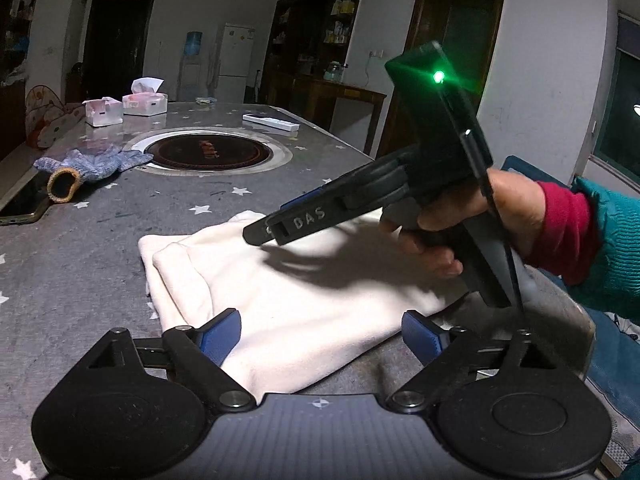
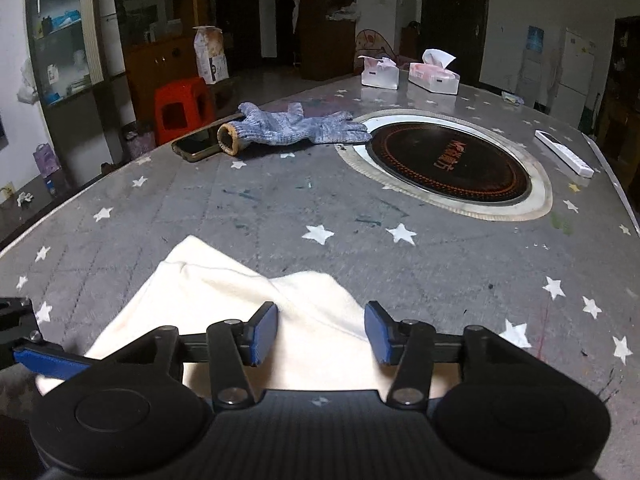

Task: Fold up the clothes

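1. Your left gripper sits nearest the lens, its blue pads spread wide and holding nothing, with the near edge of the cream garment lying between them.
2. Your right gripper is likewise parted, pads well apart and empty, hovering over the garment's far corner.
3. That cream garment lies folded in layers on the grey star-print tablecloth, close to your edge of the table, with one rounded fold showing on its left side in the left wrist view.
4. From the left wrist view you see your right hand wrapped around the right gripper's handle, above the garment and casting a shadow on it; a green light glows on top of the unit.
5. Beyond the garment, a round black cooktop with a pale metal ring is set into the table's middle.
6. Left of it in the right wrist view lie blue-grey knit gloves, one tan cuff facing you, touching a dark phone at the table edge.
7. A white remote rests near the right edge, apart from the cooktop.
8. At the far end stand two tissue boxes, side by side.
9. Past the table you have a red stool and dark shelving.
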